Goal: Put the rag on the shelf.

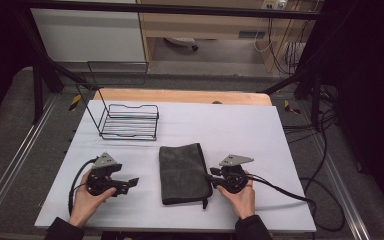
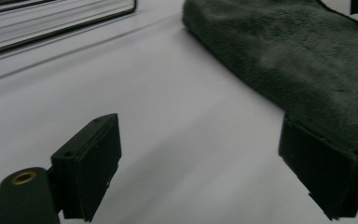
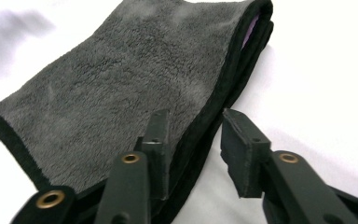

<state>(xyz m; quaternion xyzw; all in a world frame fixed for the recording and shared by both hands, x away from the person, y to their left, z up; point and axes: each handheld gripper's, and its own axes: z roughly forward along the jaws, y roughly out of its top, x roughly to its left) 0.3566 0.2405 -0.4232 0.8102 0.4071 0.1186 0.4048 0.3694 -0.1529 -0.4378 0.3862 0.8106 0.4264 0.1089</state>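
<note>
Your towel [image 1: 184, 172] lies folded flat on the white table [image 1: 240, 130], and everything else sits around it. Your left gripper [image 1: 130, 184] is to the towel's left, apart from it. In the left gripper view its fingers [image 2: 91, 168] stand wide over bare table, with the towel's [image 2: 298, 60] near edge just past the right-hand one; nothing is between them.

Your right gripper [image 1: 211, 176] is at the towel's right edge, near its front corner. In the right gripper view its fingers [image 3: 240, 149] stand at a narrow gap astride the towel's [image 3: 121, 88] dark folded hem: one rests on top of the pile, the other is beside the edge and not pressing it. The wire rack [image 1: 130, 121] stands behind the towel, to its left, well apart.
</note>
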